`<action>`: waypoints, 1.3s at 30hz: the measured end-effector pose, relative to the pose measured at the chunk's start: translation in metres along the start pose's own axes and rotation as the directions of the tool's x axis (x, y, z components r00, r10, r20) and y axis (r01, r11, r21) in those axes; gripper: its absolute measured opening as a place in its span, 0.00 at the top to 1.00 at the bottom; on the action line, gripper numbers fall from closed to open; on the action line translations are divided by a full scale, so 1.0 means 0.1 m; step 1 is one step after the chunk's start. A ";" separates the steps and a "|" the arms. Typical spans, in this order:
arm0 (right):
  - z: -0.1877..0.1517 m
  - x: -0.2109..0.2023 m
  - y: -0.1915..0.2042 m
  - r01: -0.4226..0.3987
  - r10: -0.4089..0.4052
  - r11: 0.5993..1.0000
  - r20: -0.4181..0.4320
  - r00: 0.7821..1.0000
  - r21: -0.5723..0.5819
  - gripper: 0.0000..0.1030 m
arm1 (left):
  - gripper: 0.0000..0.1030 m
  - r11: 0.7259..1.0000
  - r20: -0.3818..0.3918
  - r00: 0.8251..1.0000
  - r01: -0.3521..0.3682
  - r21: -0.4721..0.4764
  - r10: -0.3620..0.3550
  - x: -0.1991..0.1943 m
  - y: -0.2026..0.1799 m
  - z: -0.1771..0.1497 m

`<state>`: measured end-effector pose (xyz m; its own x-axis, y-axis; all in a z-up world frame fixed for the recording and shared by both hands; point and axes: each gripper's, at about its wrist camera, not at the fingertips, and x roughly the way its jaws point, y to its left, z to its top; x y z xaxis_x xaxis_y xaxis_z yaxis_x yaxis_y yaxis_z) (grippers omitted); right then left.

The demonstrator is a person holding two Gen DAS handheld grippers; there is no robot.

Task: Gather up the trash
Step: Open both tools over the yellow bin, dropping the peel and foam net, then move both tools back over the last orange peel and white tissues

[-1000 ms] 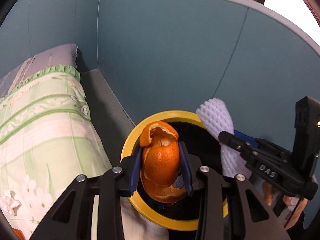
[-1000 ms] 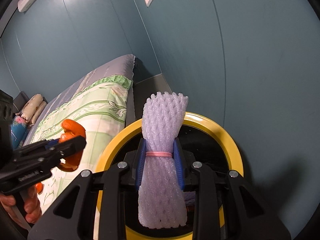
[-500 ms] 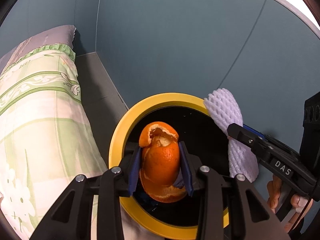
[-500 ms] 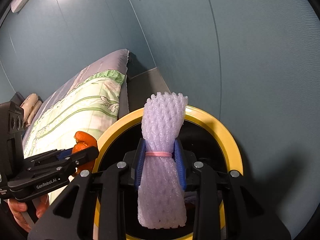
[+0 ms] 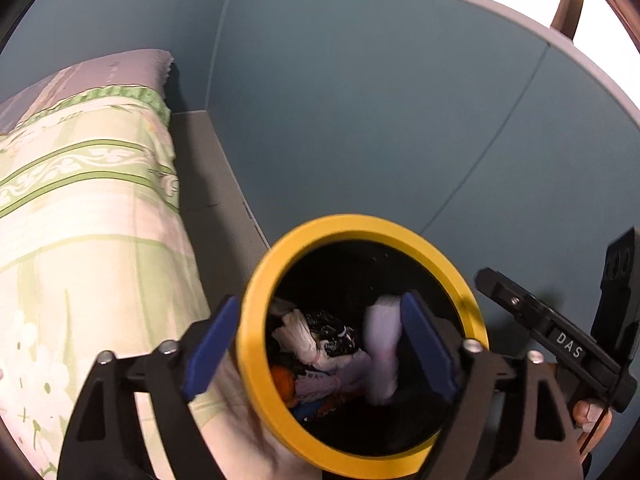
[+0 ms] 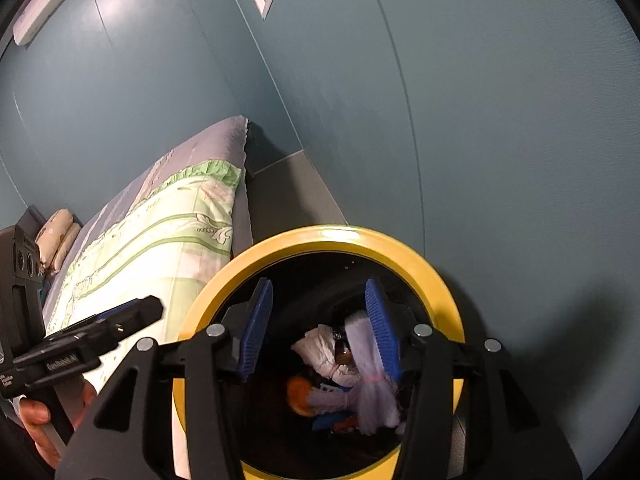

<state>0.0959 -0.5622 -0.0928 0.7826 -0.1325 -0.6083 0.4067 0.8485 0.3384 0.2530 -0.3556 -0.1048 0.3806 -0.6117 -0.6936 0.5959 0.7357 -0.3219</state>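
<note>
left gripper (image 5: pixel 316 344) released, jaws just been opening, blue pads spread wide to either side of the yellow-rimmed bin (image 5: pixel 256 300), left pad outside the rim, right pad over the dark opening. nothing pressed between them. orange peel (image 5: pixel 282 384) down inside the bin at its left, partly hidden by the rim. white foam net (image 5: pixel 382 354) blurred, just left of the right pad, above the heap of crumpled white paper (image 5: pixel 304 340) and dark printed wrapper (image 5: pixel 330 334); contact with the pad hard to tell. green-and-white floral quilt (image 5: pixel 88 240) at left, touching the bin's near left side. teal wall panels (image 5: pixel 380 120) behind. right gripper (image 5: pixel 532 320) entering from the right edge, "das" readable on its finger, a hand's fingertips below it, cut off by the frame.

right gripper (image 6: pixel 318 324) seen from its own camera: loosened, jaws just been opening, pads apart over the bin (image 6: pixel 400 248). foam net (image 6: pixel 370 372), smeared, with a pink band, lying against the right pad only, not clamped. peel (image 6: pixel 300 396) low left in the bin, among paper and something blue, unclear. left gripper (image 6: pixel 132 316) at left over the quilt (image 6: pixel 160 248), small lettering on it too blurred to read. pillows (image 6: pixel 56 240) far left.
</note>
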 end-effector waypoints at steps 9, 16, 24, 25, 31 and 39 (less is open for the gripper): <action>-0.02 -0.14 0.15 -0.010 0.010 1.000 0.042 0.999 -0.003 0.33 | 0.08 0.995 0.071 0.995 -0.061 -0.073 0.066 -0.39 0.33 -0.05; -0.07 -0.25 0.45 -0.061 0.065 0.996 0.060 0.996 -0.063 0.22 | 0.08 0.988 0.115 0.988 -0.088 -0.131 0.103 -0.74 0.62 -0.11; -0.04 -0.36 0.91 -0.145 0.156 0.979 0.071 0.985 -0.143 0.15 | 0.08 0.972 0.176 0.965 -0.165 -0.170 0.195 -1.32 0.97 -0.25; -0.05 -0.36 0.99 -0.156 0.168 0.975 0.066 0.984 -0.156 0.14 | 0.08 0.969 0.181 0.962 -0.173 -0.174 0.204 -1.39 1.00 -0.26; -0.09 -0.35 1.43 -0.219 0.235 0.947 0.038 0.971 -0.235 0.12 | 0.08 0.944 0.196 0.936 -0.250 -0.215 0.292 -1.74 1.30 -0.38; -0.20 -0.30 2.08 -0.287 0.298 0.899 -0.021 0.954 -0.331 0.11 | 0.08 0.903 0.195 0.907 -0.308 -0.300 0.374 -2.21 1.77 -0.68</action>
<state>0.1479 -0.3717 -0.0190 0.8582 0.1366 -0.4947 -0.0151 0.9702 0.2417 0.2264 -0.0704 -0.0520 0.7059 -0.3360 -0.6236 0.2087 0.9399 -0.2702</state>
